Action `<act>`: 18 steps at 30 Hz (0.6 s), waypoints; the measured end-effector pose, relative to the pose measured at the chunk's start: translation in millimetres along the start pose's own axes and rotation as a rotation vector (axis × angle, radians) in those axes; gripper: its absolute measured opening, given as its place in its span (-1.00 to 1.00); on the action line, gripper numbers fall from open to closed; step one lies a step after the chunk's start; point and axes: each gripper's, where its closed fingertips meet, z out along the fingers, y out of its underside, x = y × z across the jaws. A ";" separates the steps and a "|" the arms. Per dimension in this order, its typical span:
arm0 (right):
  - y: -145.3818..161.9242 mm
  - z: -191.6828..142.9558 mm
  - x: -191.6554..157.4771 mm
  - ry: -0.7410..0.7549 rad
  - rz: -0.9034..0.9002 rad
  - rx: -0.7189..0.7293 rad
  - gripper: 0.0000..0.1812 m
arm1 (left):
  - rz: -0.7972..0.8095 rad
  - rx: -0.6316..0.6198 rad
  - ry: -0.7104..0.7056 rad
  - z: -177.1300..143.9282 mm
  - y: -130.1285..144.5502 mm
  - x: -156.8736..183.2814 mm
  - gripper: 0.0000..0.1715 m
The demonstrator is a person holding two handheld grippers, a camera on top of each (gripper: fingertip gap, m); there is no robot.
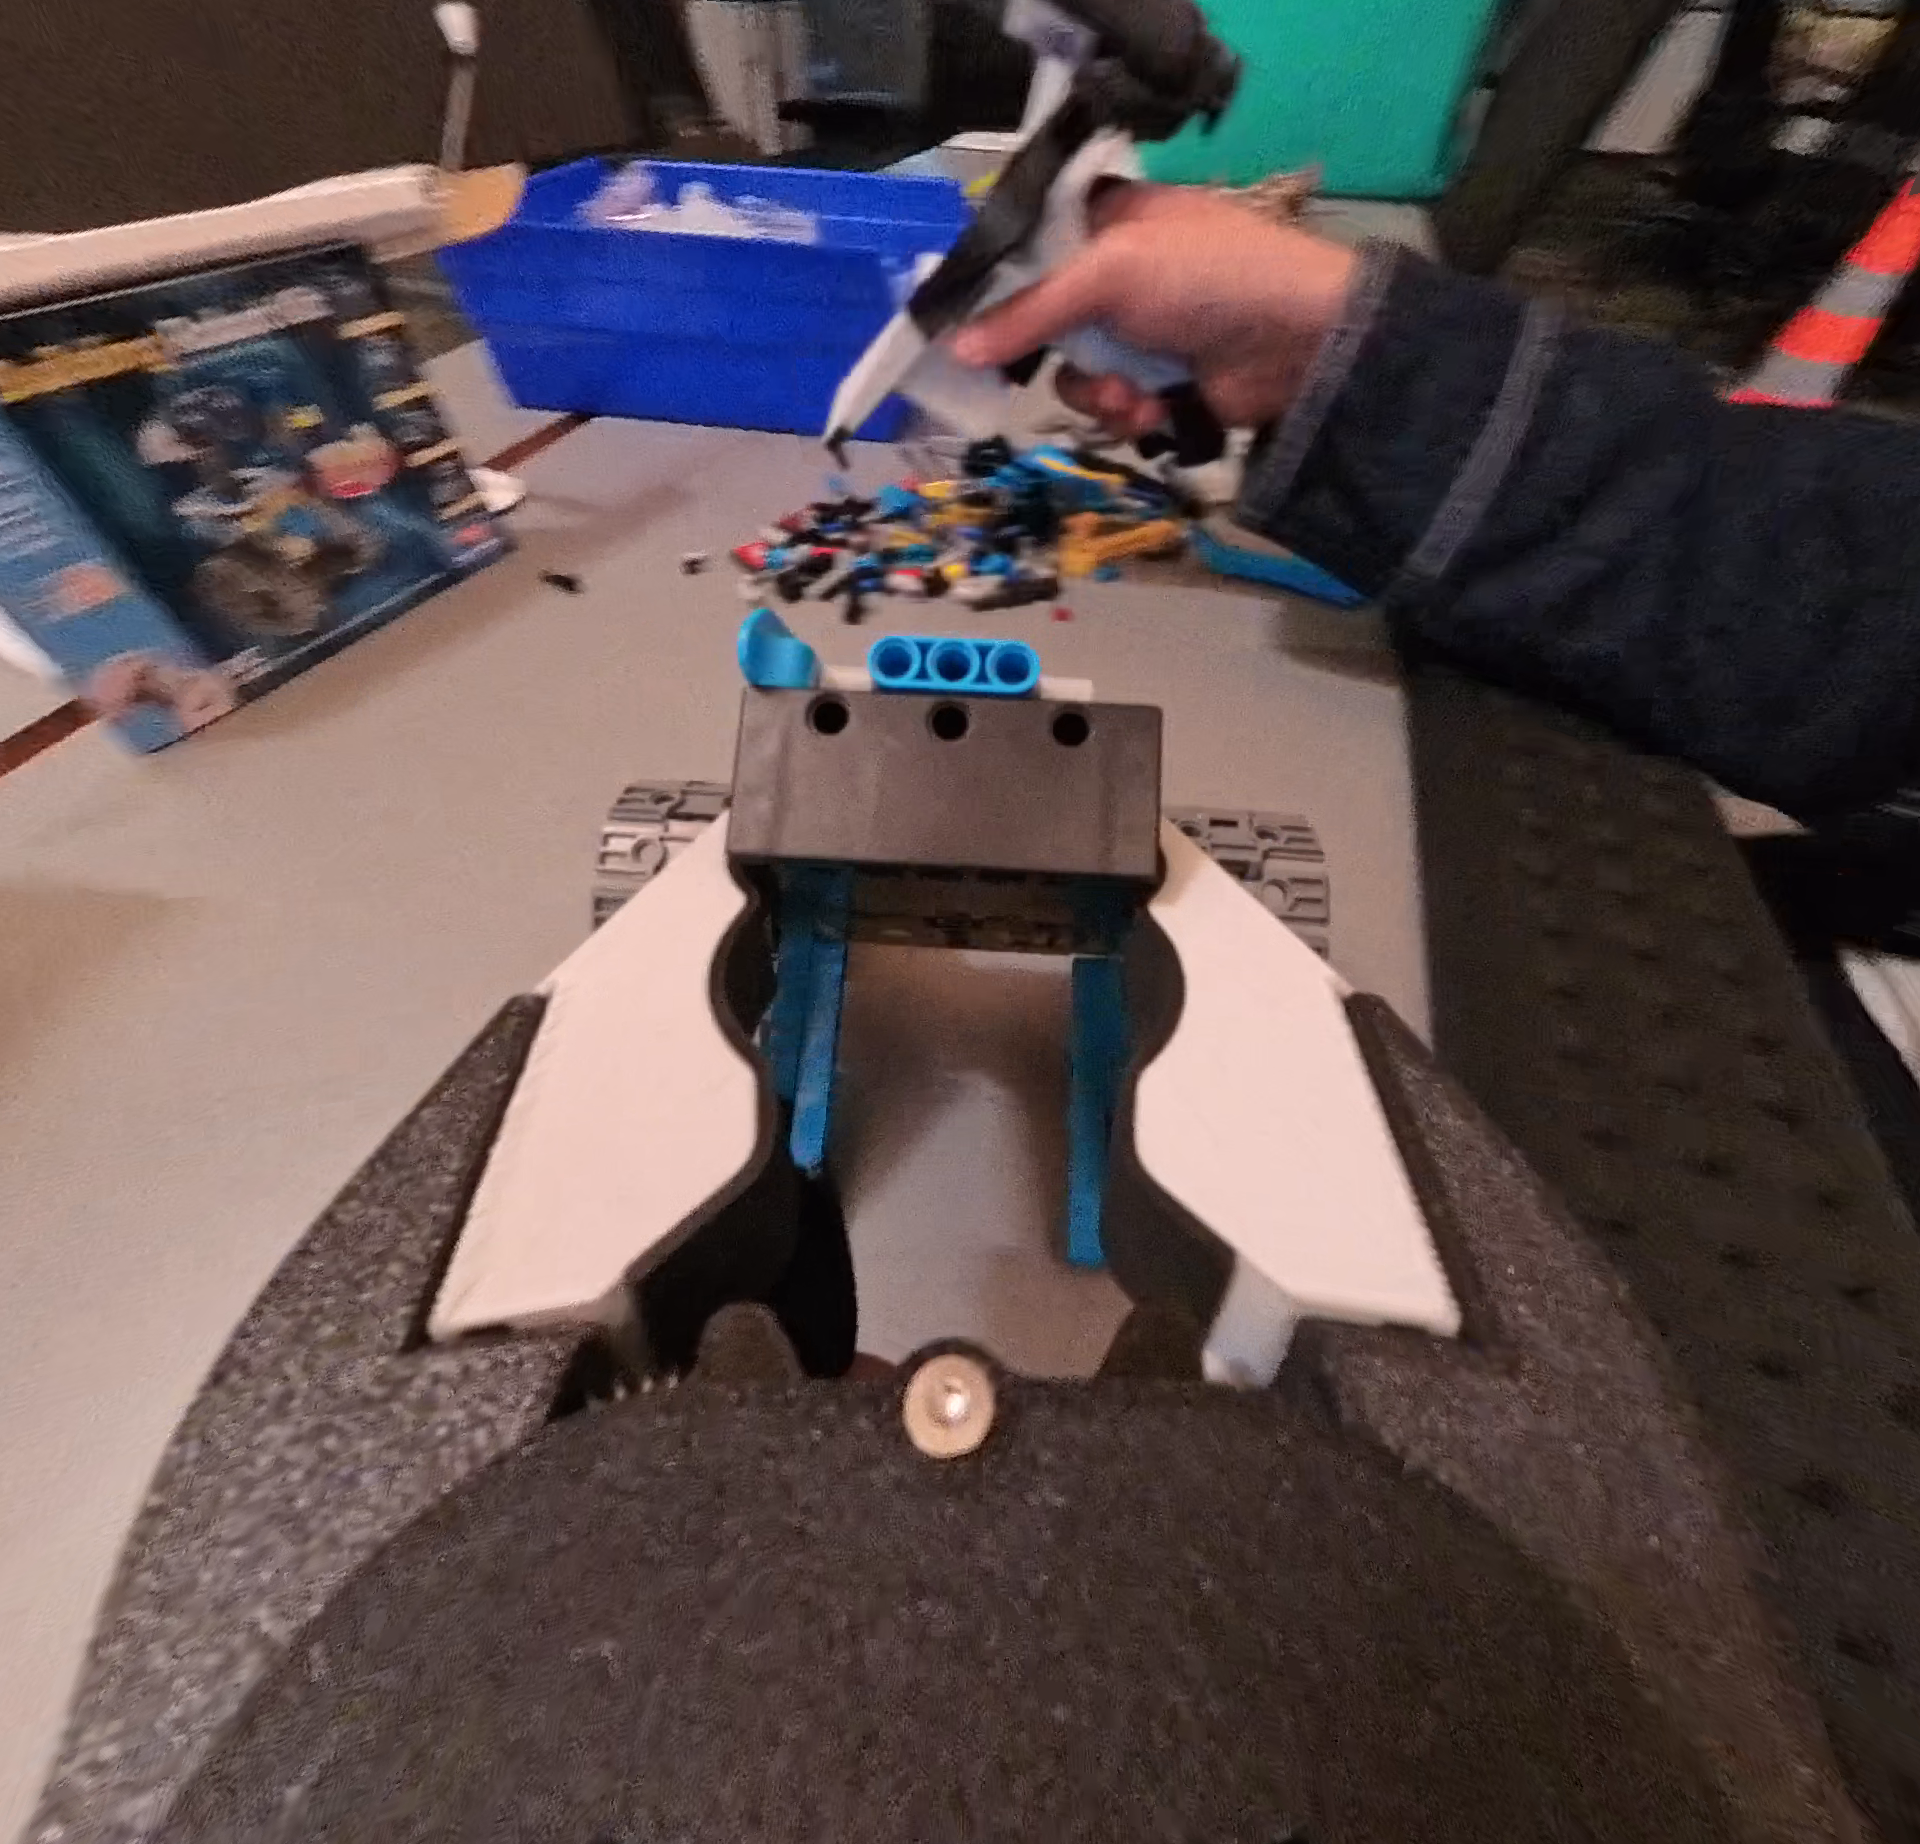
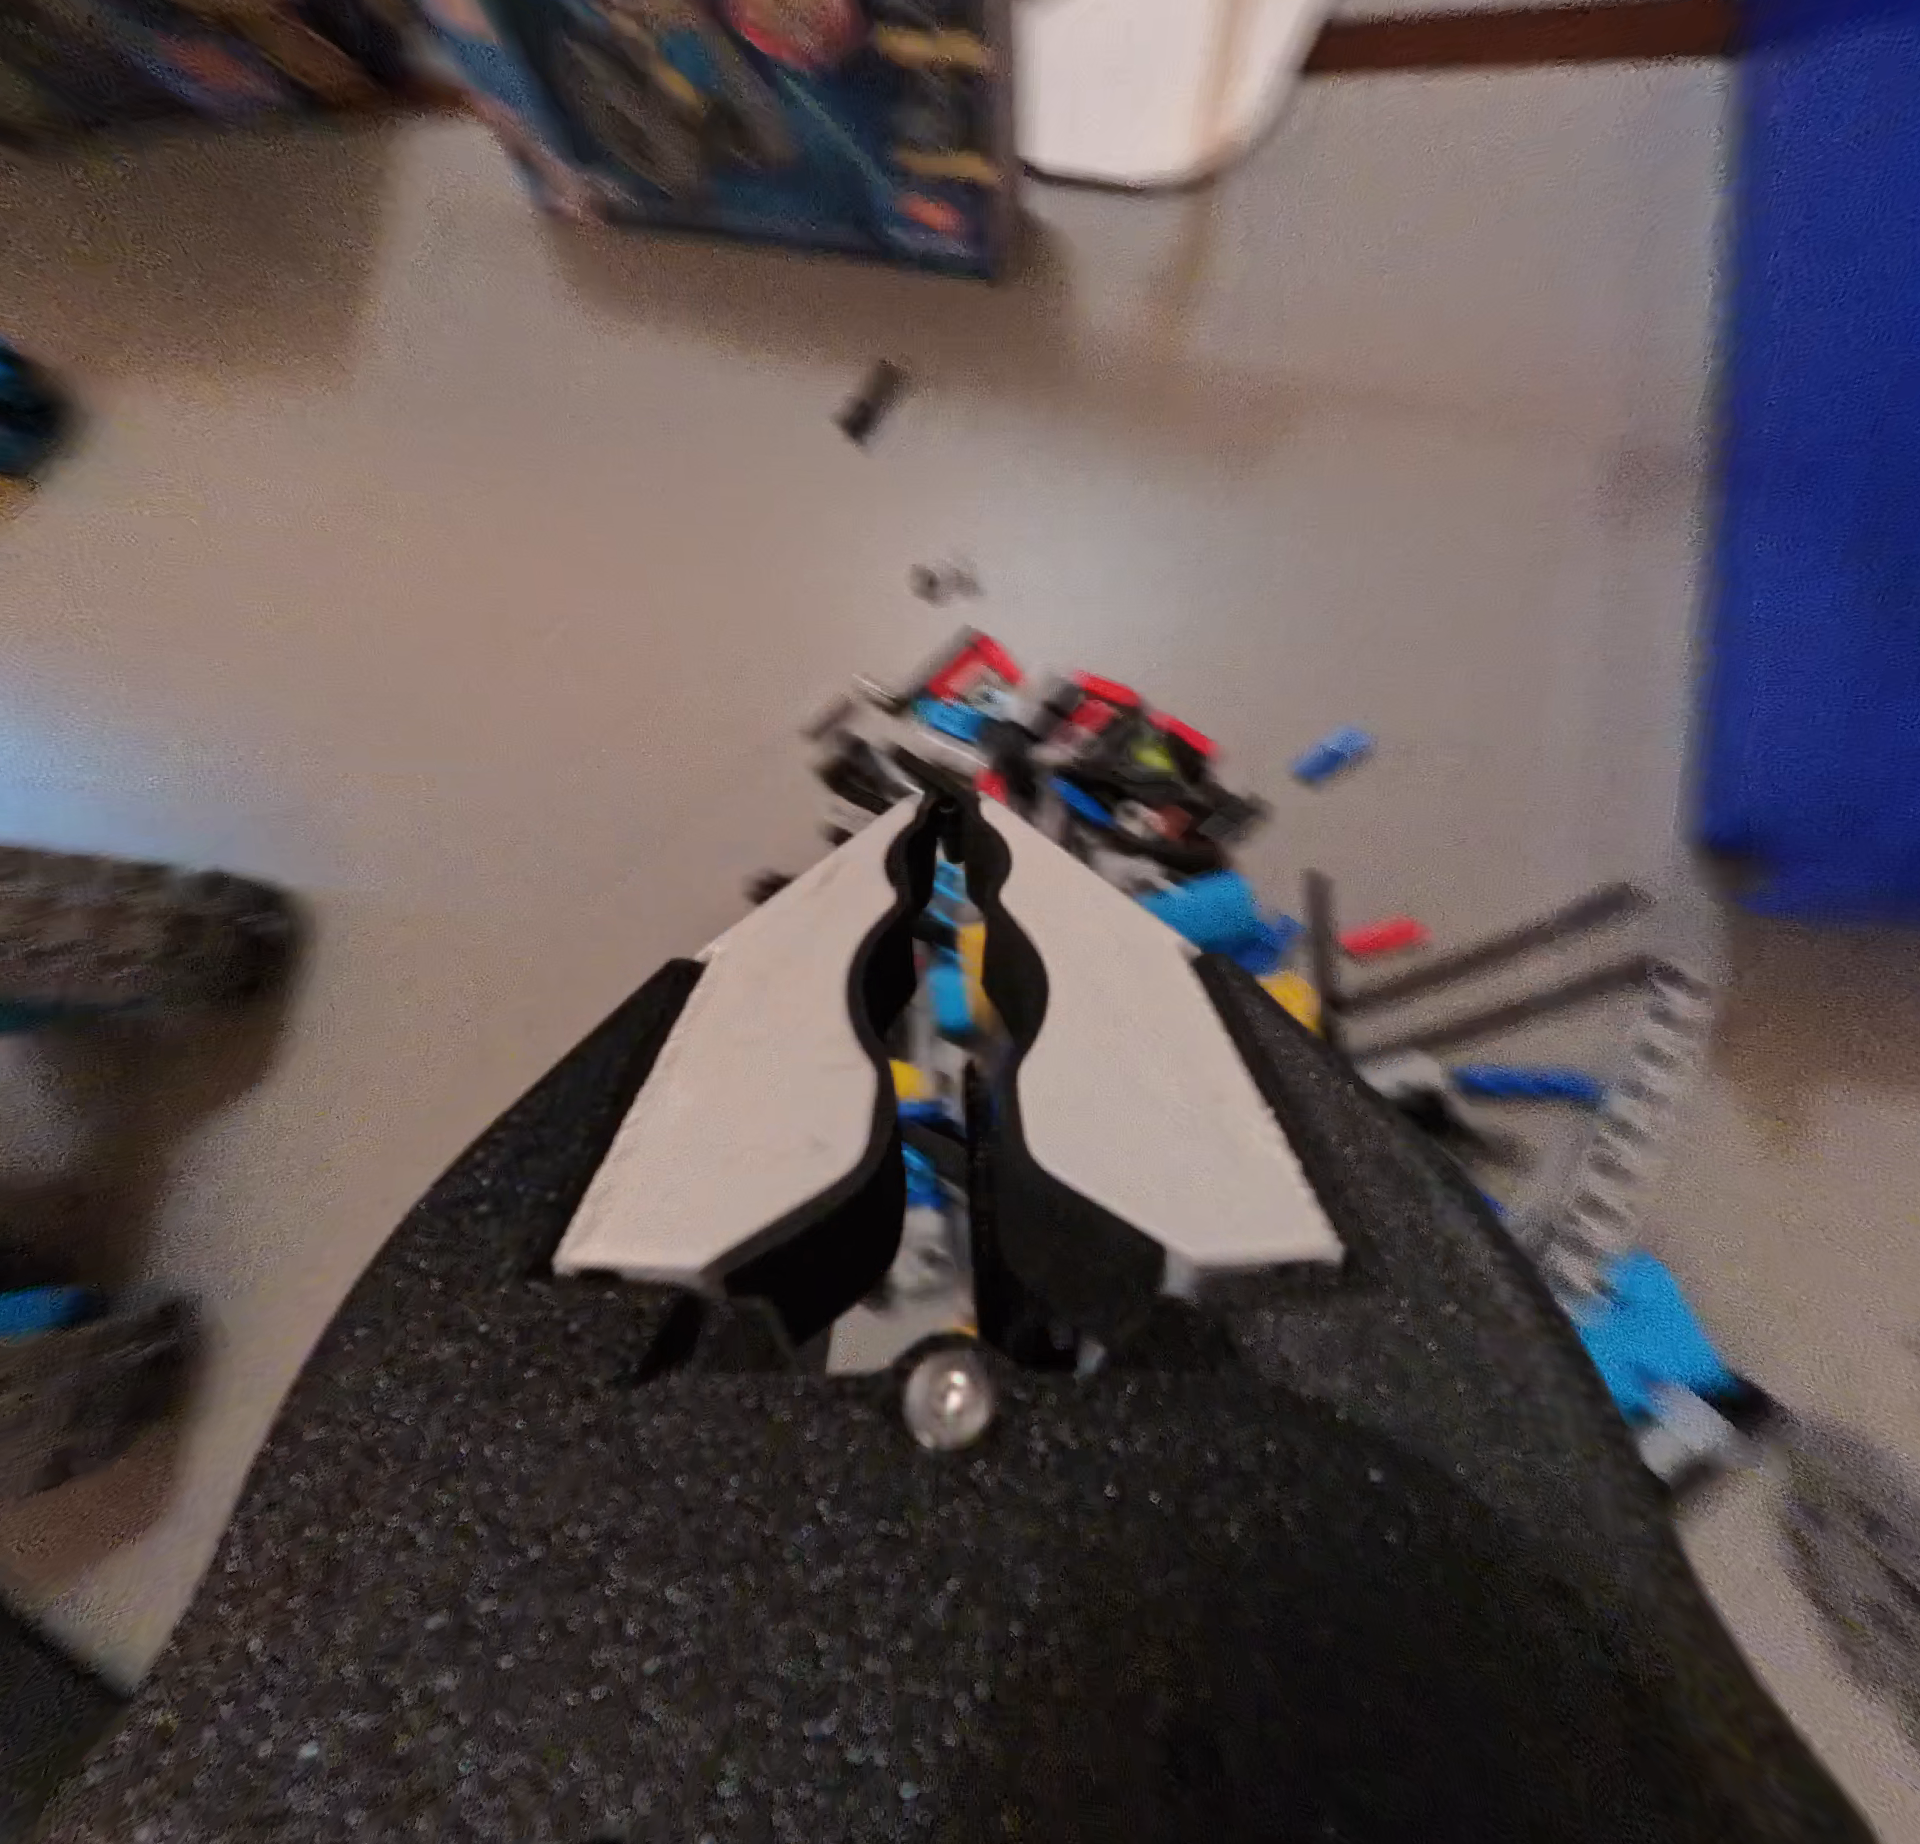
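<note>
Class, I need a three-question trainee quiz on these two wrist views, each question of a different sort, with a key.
1. True or false: the left gripper is shut on a black block assembly with blue legs.
2. Multiple choice: the right gripper tip hangs over A) the blue bin, B) the pile of small parts, C) the printed box.
3. Fill in: the bin beyond the pile is coloured ____.

Key: 1 true; 2 B; 3 blue.
</note>
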 end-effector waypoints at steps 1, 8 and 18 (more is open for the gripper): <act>7.5 -4.1 10.7 0.034 -0.009 -0.020 -0.98 | -0.006 0.010 0.050 0.8 1.4 8.2 -0.23; 24.0 -18.5 44.8 0.179 -0.021 -0.027 -0.86 | -0.228 -0.019 -0.091 -24.0 17.3 -37.6 -0.01; -22.1 -15.6 -86.2 -0.230 -0.292 0.220 -0.80 | -0.543 0.212 -0.126 -52.9 -12.9 -41.6 -0.01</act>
